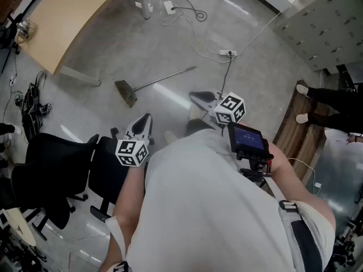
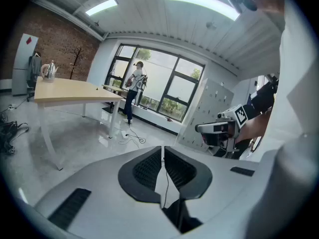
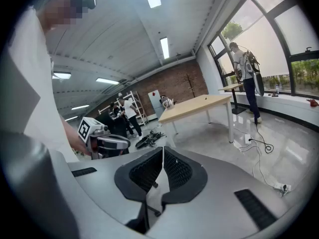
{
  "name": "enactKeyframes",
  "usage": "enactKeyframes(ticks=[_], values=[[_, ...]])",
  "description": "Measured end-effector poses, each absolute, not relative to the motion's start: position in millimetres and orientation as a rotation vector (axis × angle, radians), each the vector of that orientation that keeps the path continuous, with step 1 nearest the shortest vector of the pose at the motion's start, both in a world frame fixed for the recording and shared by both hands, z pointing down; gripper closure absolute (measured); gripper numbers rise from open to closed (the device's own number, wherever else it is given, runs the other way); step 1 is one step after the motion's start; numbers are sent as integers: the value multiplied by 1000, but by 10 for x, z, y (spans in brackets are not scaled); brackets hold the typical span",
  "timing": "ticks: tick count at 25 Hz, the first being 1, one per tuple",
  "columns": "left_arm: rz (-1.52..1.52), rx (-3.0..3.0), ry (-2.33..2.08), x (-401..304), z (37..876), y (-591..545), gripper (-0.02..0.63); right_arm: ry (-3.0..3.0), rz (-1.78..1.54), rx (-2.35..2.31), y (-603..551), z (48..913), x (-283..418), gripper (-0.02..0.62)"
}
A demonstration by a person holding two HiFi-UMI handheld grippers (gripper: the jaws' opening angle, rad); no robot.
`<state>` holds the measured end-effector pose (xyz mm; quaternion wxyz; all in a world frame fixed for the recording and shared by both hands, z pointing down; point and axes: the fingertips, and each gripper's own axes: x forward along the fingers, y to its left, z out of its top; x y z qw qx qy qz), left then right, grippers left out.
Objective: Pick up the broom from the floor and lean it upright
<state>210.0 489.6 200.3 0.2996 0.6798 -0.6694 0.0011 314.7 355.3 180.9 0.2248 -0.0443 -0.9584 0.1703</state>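
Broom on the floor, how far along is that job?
Done: nothing yet; the broom lies flat on the floor, ahead of both grippers. In hand: nothing; the left gripper and right gripper have jaws together and empty. Left: reach the broom, grip it, lift it, lean it upright.

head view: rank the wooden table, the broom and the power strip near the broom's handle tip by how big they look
1. wooden table, though the frame cuts it off
2. broom
3. power strip

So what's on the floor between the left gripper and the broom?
Nothing: just bare grey floor between the left gripper and the broom, seen in the head view.
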Motion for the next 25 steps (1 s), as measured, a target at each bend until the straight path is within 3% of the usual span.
enactKeyframes(ticks=[25], values=[[286, 1711, -1716, 1555, 2337, 2580, 583, -2504, 608, -243, 1051, 2493, 2583, 577]])
